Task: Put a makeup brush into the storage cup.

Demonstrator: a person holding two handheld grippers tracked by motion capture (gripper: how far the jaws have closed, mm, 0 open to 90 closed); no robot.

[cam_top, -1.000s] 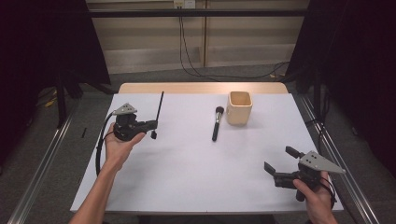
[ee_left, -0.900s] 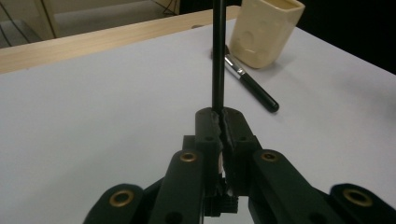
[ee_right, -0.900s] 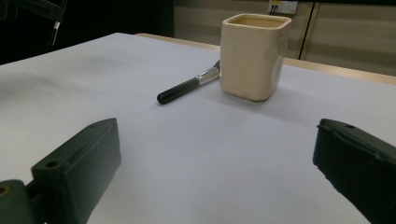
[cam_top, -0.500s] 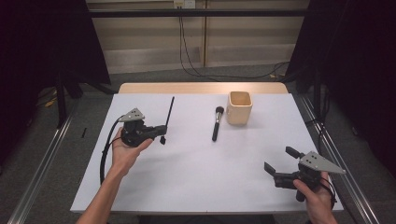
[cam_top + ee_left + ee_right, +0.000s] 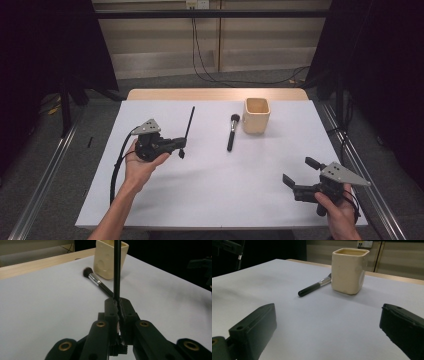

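Dim room, evenly lit white table [image 5: 215, 190], soft shadows, blurred near foreground.

You have two brushes on record: one thin black brush [image 5: 189, 126] and one makeup brush [image 5: 232, 132]. You have one cream cup [image 5: 256, 115], one table [image 5: 210, 200] and two grippers.

Grey floor [image 5: 60, 165], beige wall [image 5: 260, 35], dark curtains [image 5: 380, 75].
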